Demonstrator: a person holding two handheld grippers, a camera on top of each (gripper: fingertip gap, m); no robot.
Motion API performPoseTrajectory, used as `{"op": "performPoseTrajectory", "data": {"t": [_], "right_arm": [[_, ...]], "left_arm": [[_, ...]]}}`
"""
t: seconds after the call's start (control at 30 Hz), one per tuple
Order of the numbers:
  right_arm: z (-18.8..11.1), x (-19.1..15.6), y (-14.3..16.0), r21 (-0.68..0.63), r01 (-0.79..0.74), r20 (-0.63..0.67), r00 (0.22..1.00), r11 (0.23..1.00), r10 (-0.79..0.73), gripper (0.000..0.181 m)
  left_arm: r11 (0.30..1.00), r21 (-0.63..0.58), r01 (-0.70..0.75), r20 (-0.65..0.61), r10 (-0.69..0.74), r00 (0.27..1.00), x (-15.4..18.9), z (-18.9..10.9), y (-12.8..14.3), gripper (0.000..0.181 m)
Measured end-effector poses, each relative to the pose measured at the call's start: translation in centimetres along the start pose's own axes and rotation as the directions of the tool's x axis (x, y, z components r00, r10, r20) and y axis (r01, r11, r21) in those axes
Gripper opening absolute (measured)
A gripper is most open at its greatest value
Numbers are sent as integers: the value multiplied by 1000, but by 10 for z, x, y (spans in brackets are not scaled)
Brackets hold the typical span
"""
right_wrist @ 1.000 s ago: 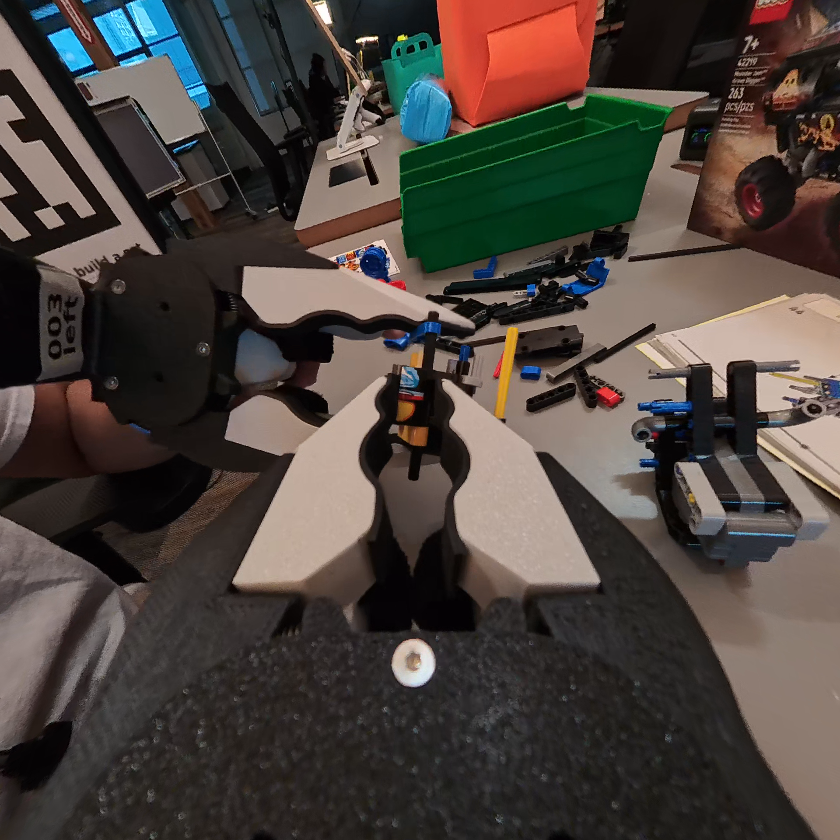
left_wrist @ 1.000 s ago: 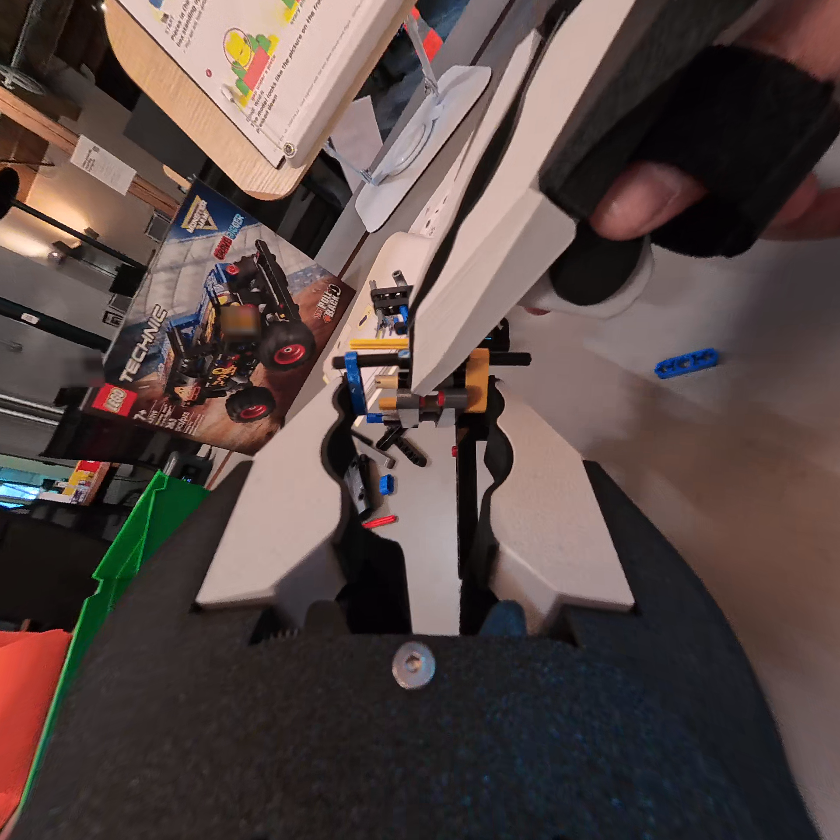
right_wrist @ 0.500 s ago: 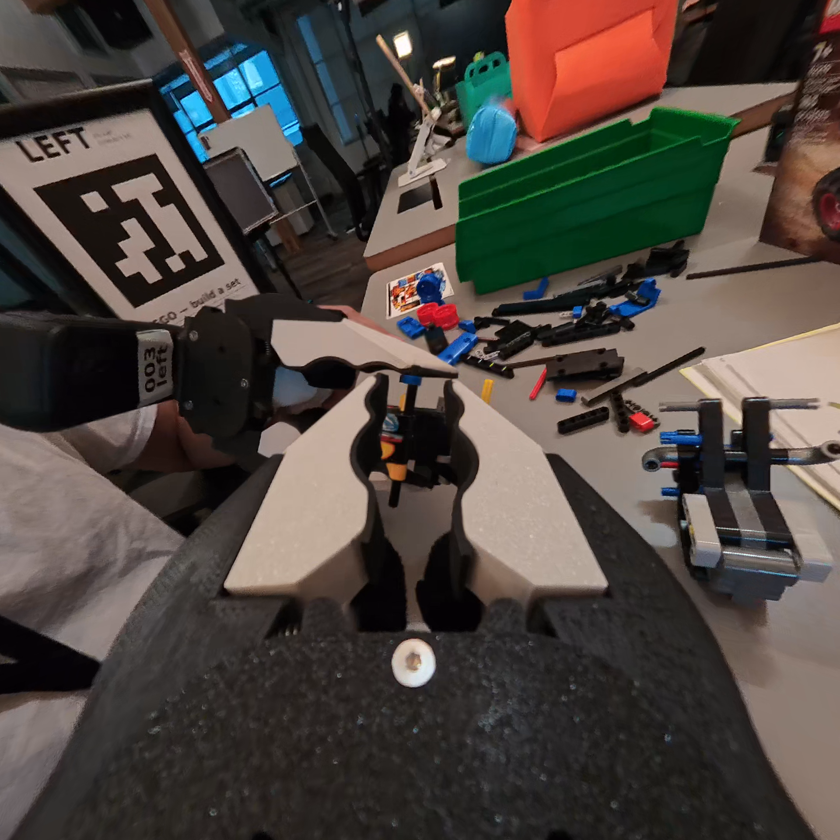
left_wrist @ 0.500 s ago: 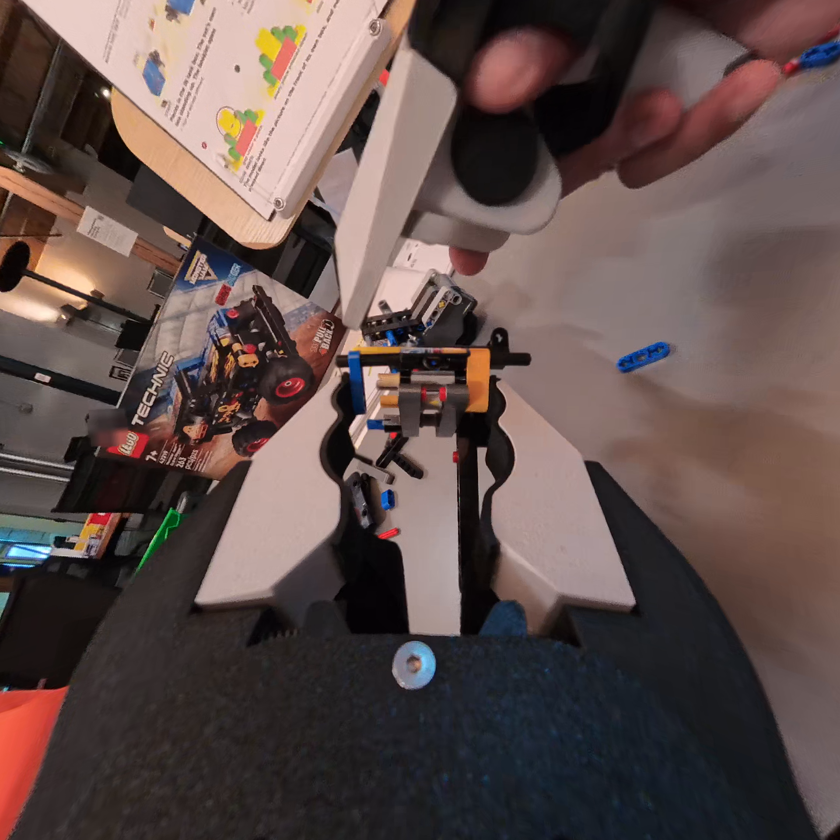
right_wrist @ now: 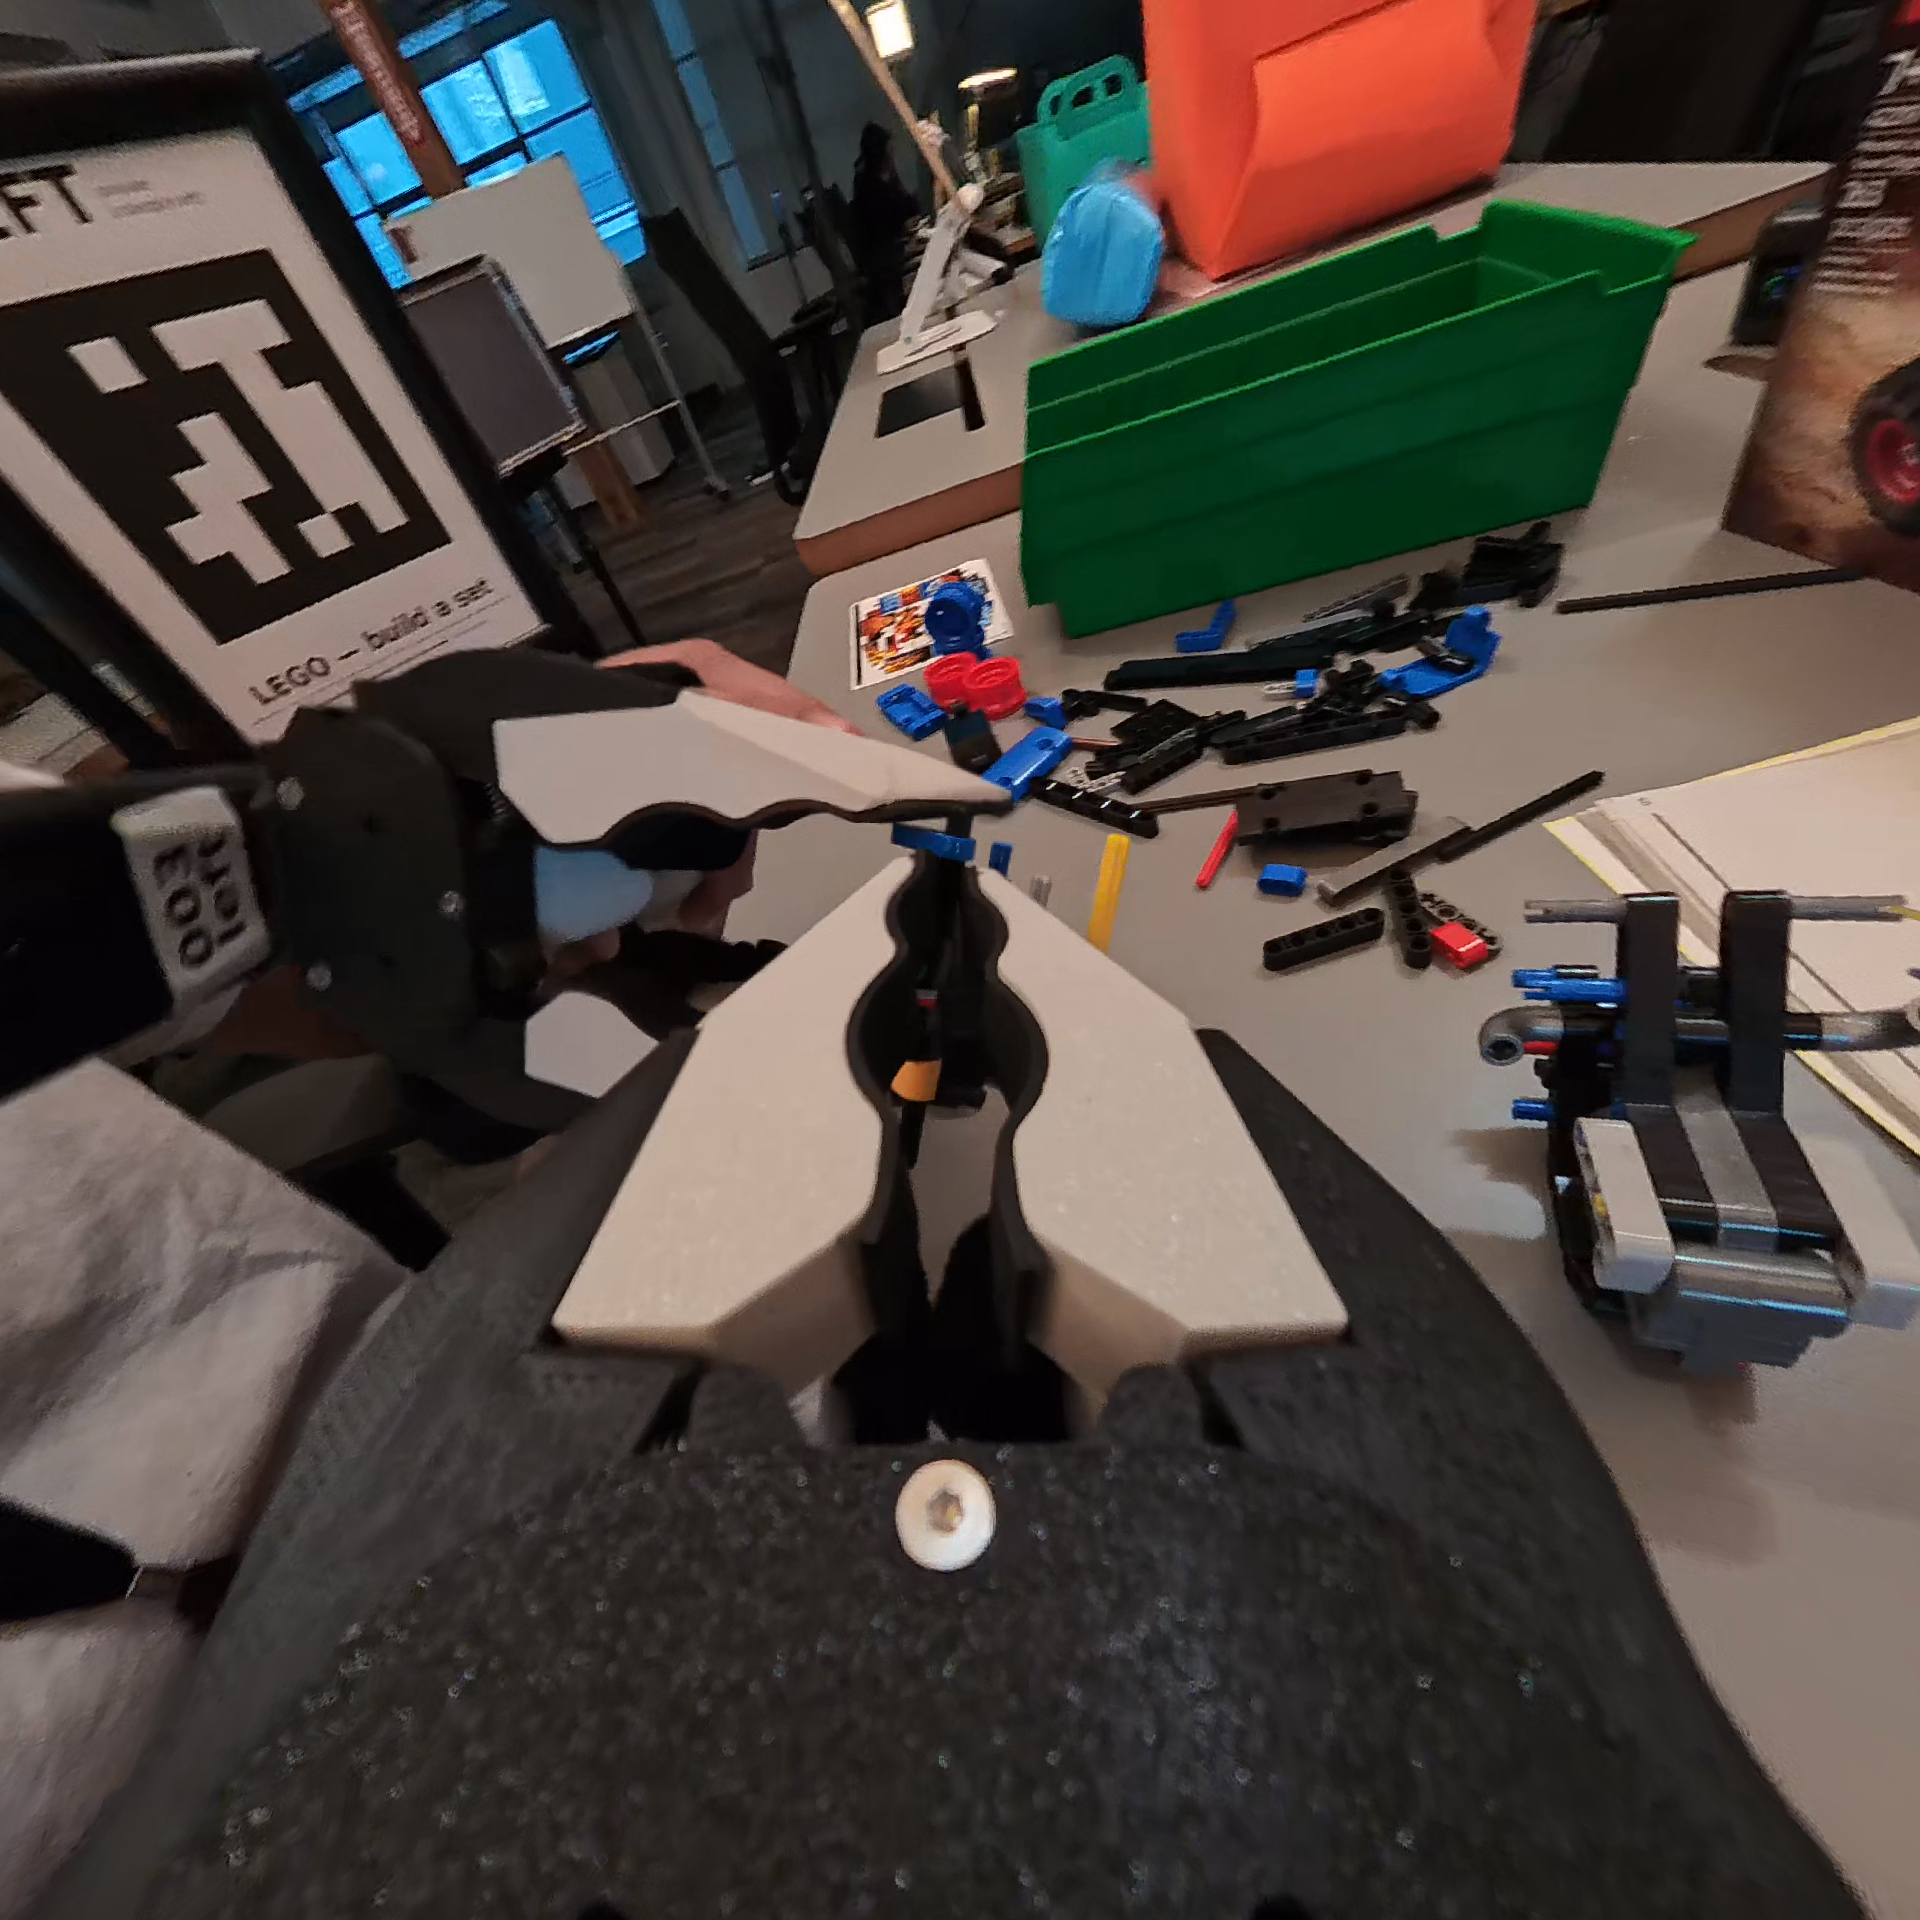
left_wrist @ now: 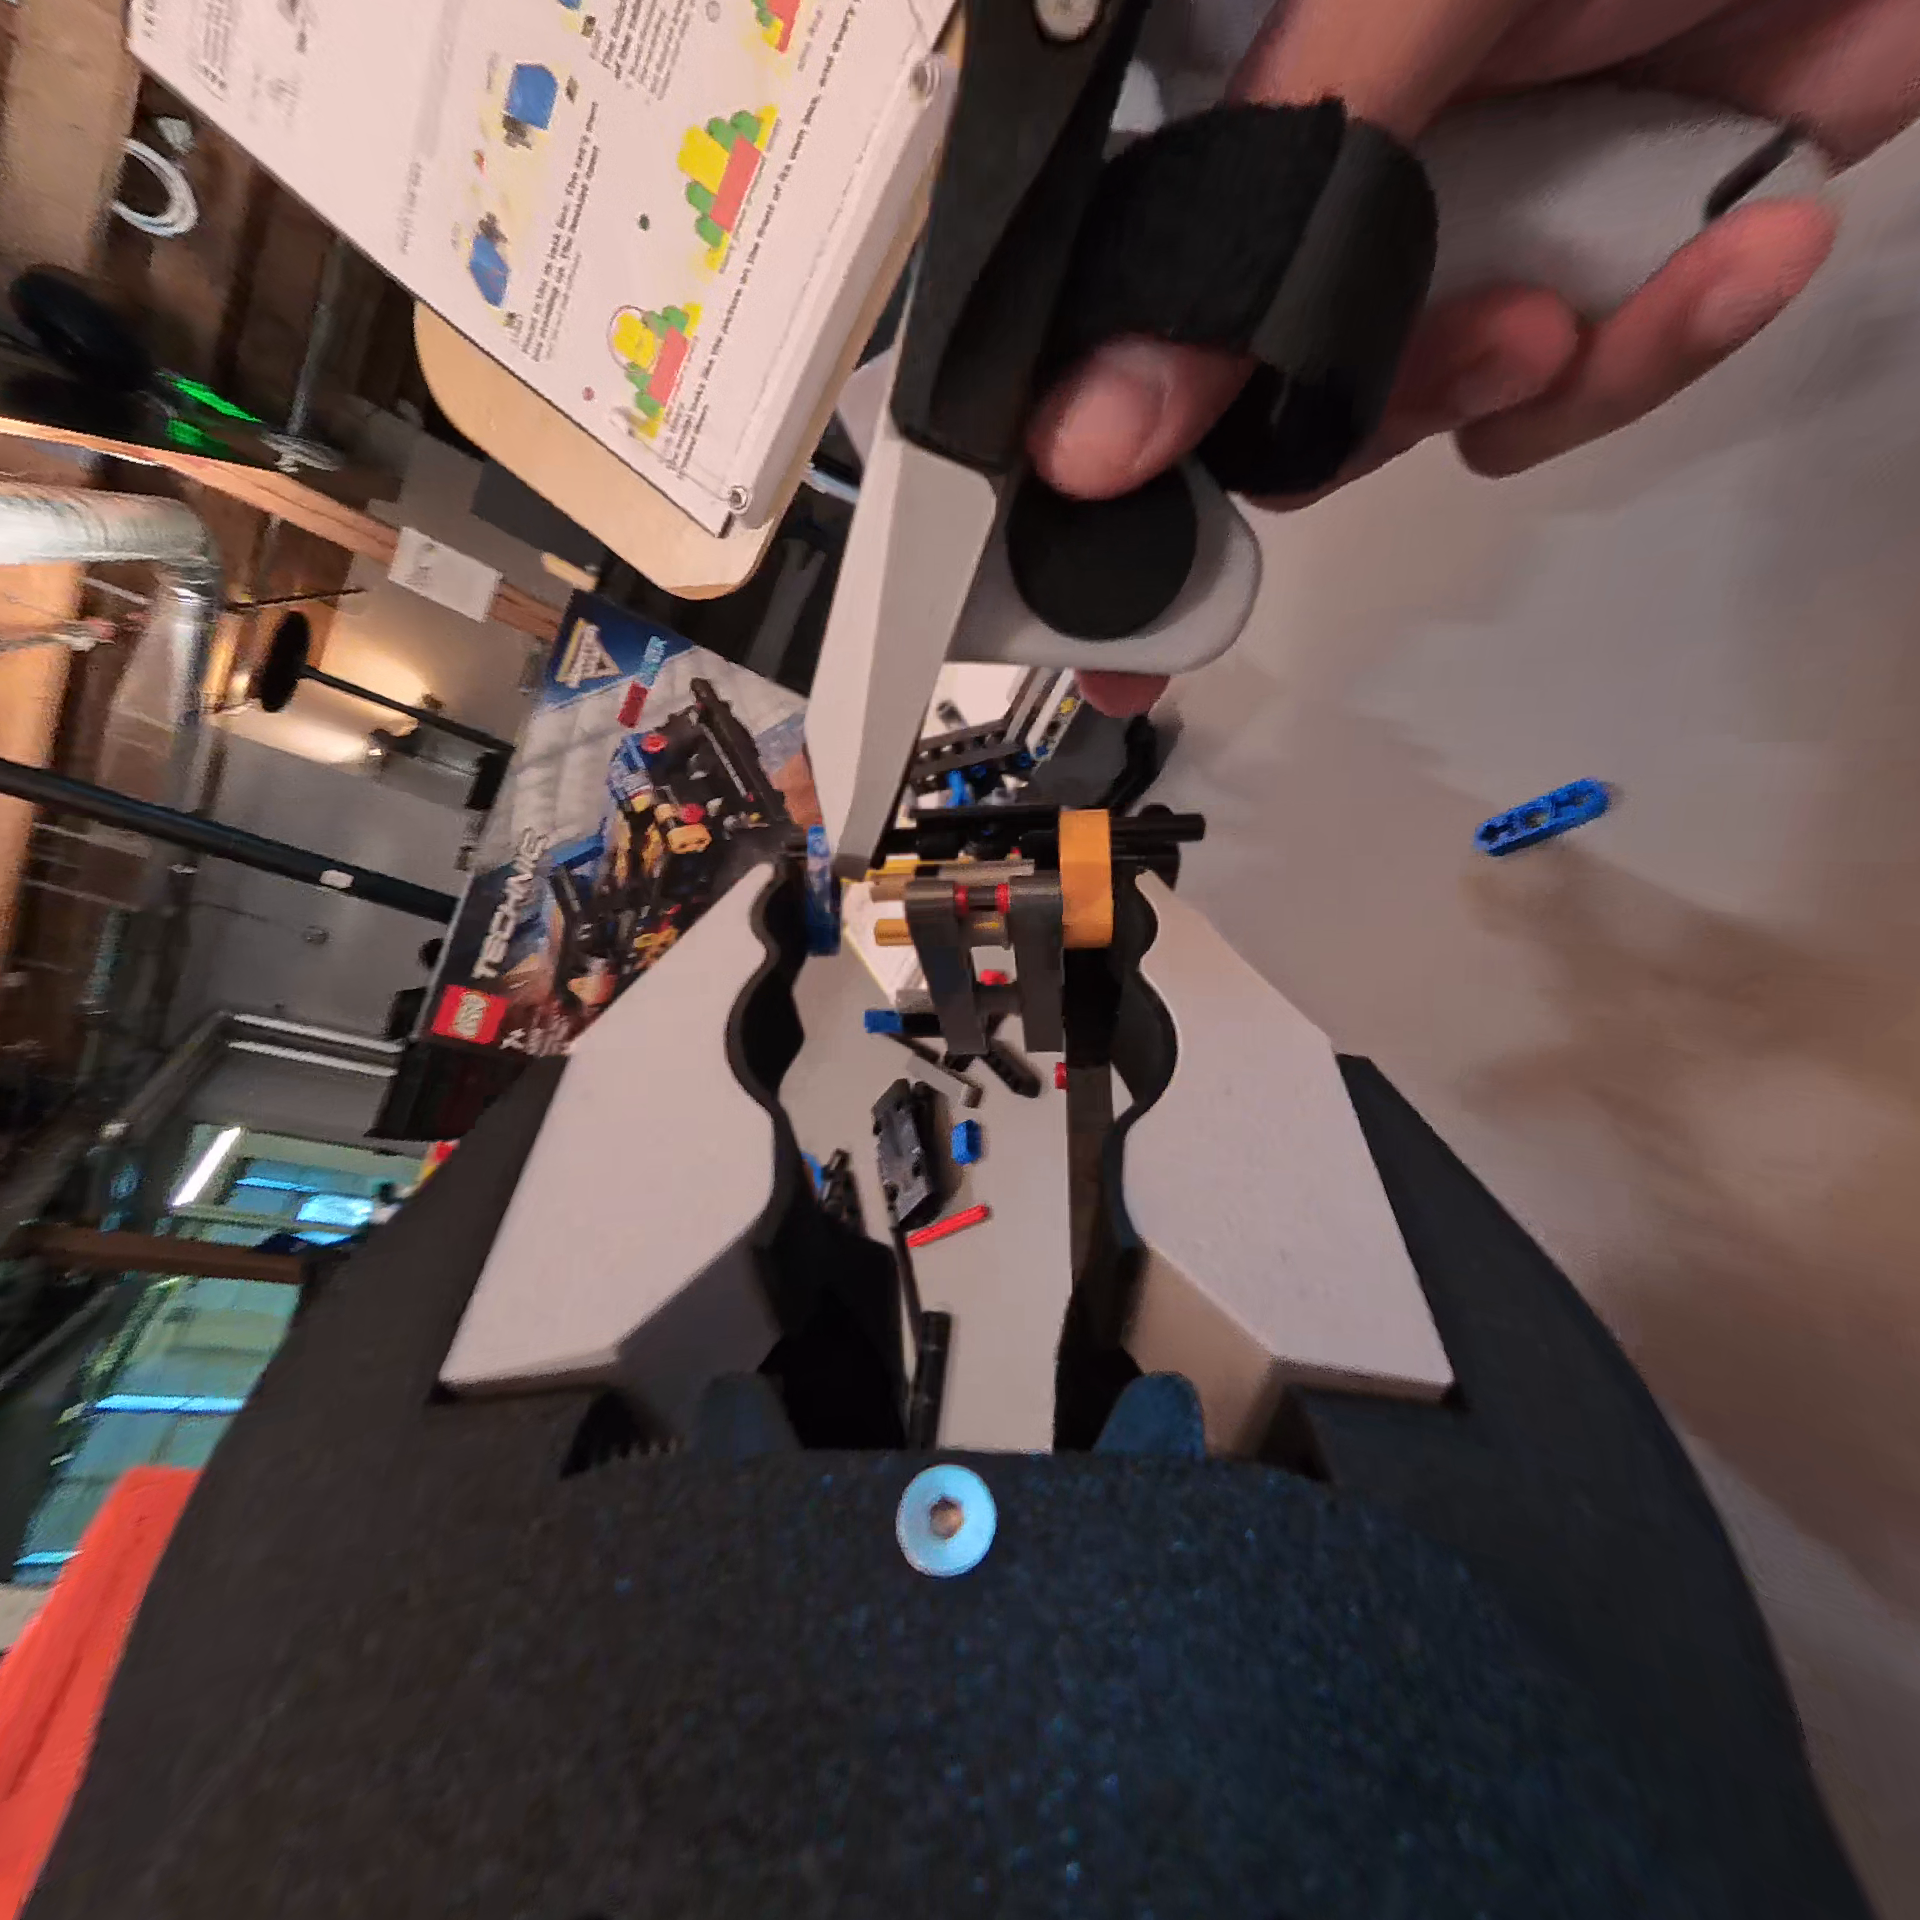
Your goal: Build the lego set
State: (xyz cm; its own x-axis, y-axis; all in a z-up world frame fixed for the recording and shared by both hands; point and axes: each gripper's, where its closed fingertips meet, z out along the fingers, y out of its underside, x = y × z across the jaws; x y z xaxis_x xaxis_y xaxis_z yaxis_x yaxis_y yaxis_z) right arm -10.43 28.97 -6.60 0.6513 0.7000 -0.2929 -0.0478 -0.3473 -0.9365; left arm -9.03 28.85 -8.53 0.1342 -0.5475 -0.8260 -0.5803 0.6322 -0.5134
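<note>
While both tongs meet in the air above the table [right_wrist: 1351, 1049], a small assembly [left_wrist: 997, 914] of grey, orange, blue and black pieces sits between them. The left tongs [left_wrist: 961, 904] are clamped on it across its width, one fingertip against a blue piece [left_wrist: 821, 904] on the black axle, the other beside the orange piece [left_wrist: 1086, 878]. The right tongs [right_wrist: 943, 868] are nearly together, tips closed about the axle just under the blue piece [right_wrist: 933, 840], with the rest of the assembly [right_wrist: 920, 1049] showing in the gap behind the tips. A hand [left_wrist: 1455, 343] grips the right tongs' handle.

Loose pieces [right_wrist: 1247, 727], mostly black and blue with red wheels, lie scattered toward the table's far edge, in front of a green bin [right_wrist: 1330, 416]. A yellow rod [right_wrist: 1110, 888] lies near the tongs. A larger build [right_wrist: 1714, 1174] in grey and black stands at the table's right side, beside white sheets [right_wrist: 1787, 831]. One blue piece [left_wrist: 1538, 826] lies apart on bare table. The set's box [left_wrist: 623, 862] stands at the far right edge, and an orange bag [right_wrist: 1340, 114] sits beyond the bin.
</note>
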Motion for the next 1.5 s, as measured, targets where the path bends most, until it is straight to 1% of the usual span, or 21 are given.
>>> {"op": "performPoseTrajectory", "data": {"t": [0.03,0.17,0.23,0.37,0.47,0.57,0.67,0.73,0.87,1.0,1.07,1.2,1.33,1.4,1.5], "right_arm": [[1,2,0,6,-4,-22,1000,1000,4,3],[2,6,4,-13,29,-93,995,999,-30,3],[1,3,3,-7,52,-92,994,999,-52,3],[0,0,3,0,16,-28,999,1000,-16,5],[-2,-7,1,5,-29,57,998,1000,28,13],[-5,-8,-4,21,-90,103,991,996,87,10],[-6,-7,-6,27,-94,109,990,995,91,10],[-7,-8,-9,43,-122,137,984,992,115,10],[-7,-10,-7,30,-165,177,972,986,157,6],[-9,-13,-8,37,-154,194,970,987,144,6],[-10,-15,-10,35,-185,228,958,982,173,8],[-12,-16,-12,41,-244,273,936,969,224,6],[-12,-17,-11,33,-243,279,934,969,224,6],[-12,-17,-11,28,-230,268,939,973,214,6],[-13,-16,-7,7,-255,279,929,967,243,5]], "left_arm": [[1000,-16,-18,18,18,1000,0,2,2,57],[999,-32,4,21,-3,1000,2,5,5,55],[1000,-26,-4,20,4,1000,2,4,5,54],[1000,-13,-2,-8,2,1000,3,2,4,53],[1000,4,-10,-18,10,1000,2,0,2,54],[1000,25,-16,-11,16,1000,0,-3,-2,54],[999,36,-19,-8,19,1000,-1,-4,-4,54],[999,38,-20,-10,21,1000,0,-5,-4,54],[999,45,-23,-12,24,1000,0,-7,-7,54],[998,54,-39,2,39,999,-1,-9,-9,54],[998,65,-25,-4,25,1000,-2,-10,-11,54],[996,72,-51,1,51,999,1,-11,-13,54],[996,85,3,-11,-2,1000,1,-13,-15,54],[997,79,4,-23,-3,1000,1,-13,-15,54],[998,60,-24,-24,25,999,5,-11,-13,53]]}}
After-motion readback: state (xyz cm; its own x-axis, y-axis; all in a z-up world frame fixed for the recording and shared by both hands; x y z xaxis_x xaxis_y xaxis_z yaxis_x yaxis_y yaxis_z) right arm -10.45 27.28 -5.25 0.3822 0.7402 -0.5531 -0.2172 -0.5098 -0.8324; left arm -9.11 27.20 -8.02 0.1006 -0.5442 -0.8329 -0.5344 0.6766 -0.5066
